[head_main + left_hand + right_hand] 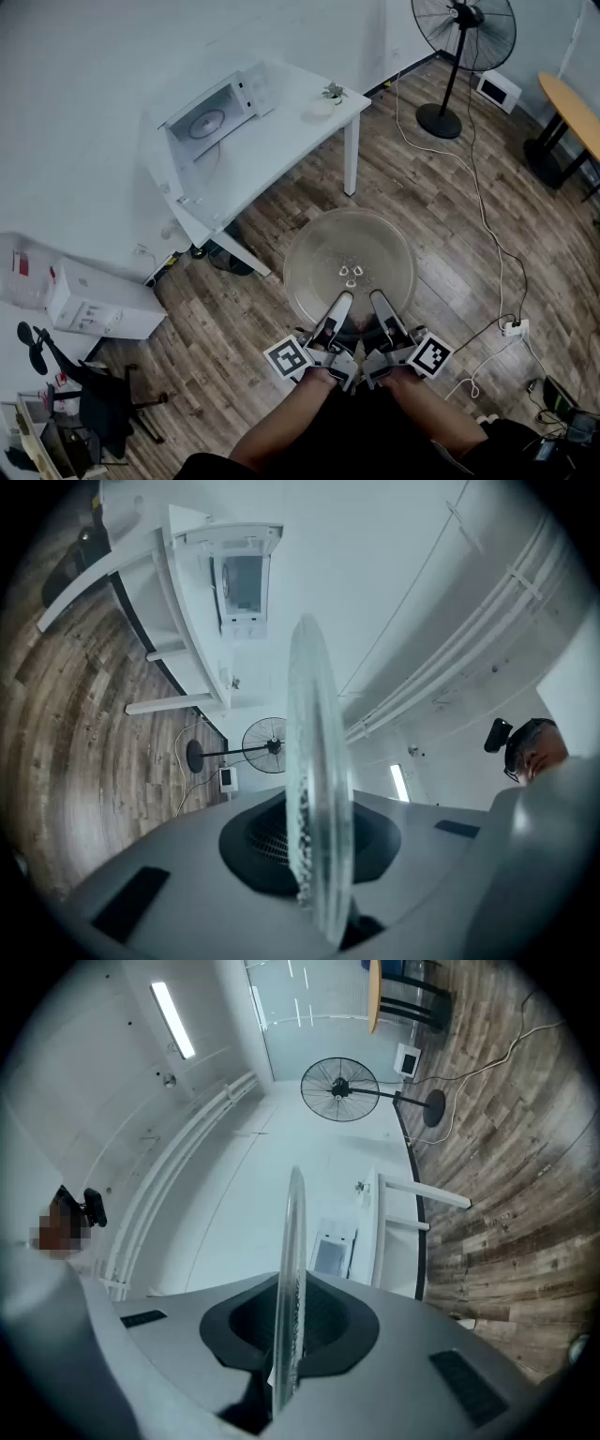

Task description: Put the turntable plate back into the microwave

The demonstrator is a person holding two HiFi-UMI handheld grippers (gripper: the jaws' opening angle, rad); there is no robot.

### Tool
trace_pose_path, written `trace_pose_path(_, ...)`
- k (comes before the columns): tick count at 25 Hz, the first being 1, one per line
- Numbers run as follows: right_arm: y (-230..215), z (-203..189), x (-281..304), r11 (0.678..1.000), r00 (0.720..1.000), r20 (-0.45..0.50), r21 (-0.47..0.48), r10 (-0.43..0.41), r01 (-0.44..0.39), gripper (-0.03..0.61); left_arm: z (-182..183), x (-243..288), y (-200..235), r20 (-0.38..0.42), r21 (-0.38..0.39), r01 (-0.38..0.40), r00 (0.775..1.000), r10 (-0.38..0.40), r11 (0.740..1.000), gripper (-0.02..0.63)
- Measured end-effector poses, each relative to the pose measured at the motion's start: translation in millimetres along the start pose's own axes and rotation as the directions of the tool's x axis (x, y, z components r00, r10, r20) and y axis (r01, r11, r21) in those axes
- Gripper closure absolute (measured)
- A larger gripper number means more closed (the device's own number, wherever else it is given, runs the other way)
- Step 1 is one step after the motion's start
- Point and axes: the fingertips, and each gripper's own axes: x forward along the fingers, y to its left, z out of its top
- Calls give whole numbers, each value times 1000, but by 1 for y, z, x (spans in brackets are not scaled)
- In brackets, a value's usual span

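Note:
A round clear glass turntable plate (349, 258) hangs flat above the wood floor, held at its near rim by both grippers. My left gripper (336, 309) and right gripper (383, 311) sit side by side, each shut on that rim. In the left gripper view the plate (317, 789) shows edge-on between the jaws. The right gripper view shows the plate (291, 1288) the same way, thin and upright. The white microwave (208, 116) stands open on a white table (281, 131) ahead and to the left, with its door (165, 164) swung out. It also shows small as the microwave (244, 583) and the microwave (333, 1252).
A standing fan (459, 56) is at the back right, with cables (487, 234) trailing over the floor to a power strip (513, 327). A small potted plant (331, 94) sits on the table's corner. A white box (98, 305) and a black office chair (94, 394) are at the left.

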Motion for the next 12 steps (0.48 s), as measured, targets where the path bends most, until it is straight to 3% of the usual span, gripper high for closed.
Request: trace_pose_path(12, 6, -31, 22, 1000, 1000, 20, -2, -10, 10, 534, 33, -20, -3, -13, -2, -2, 1000, 2, 1000, 566)
